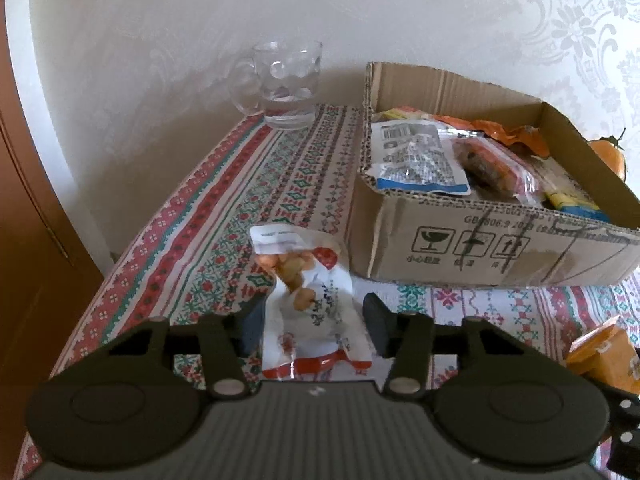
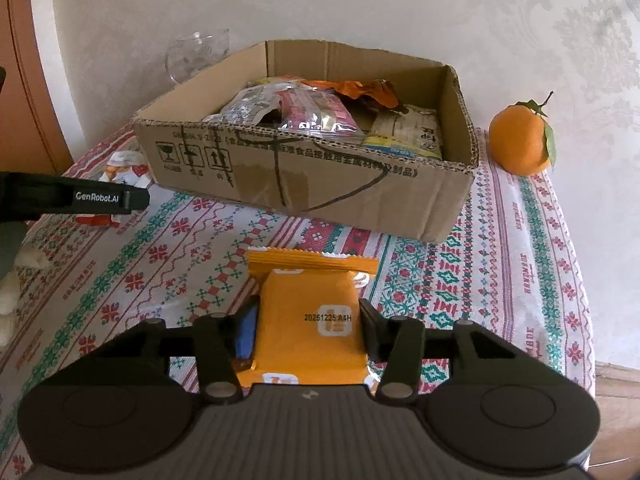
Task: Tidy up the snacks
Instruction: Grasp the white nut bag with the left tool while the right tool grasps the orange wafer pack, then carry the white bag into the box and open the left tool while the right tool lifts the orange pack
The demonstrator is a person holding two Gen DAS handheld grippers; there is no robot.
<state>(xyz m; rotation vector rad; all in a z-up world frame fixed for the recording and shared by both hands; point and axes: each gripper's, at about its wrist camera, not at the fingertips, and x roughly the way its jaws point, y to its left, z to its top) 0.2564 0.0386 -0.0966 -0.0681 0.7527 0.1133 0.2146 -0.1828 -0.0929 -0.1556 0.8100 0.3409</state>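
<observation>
Where packets overlap in the box, left tongs grasping peanut bag, right tongs grasping orange packet.

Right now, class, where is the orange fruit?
In the right wrist view, the orange fruit sits on the patterned tablecloth by the wall, apart from the cardboard box, off its right end.

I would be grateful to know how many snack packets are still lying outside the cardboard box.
2. A white nut packet sits between the left claw's fingers, left of the cardboard box; an orange packet sits in the right claw, before the box. Others may be hidden.
</observation>
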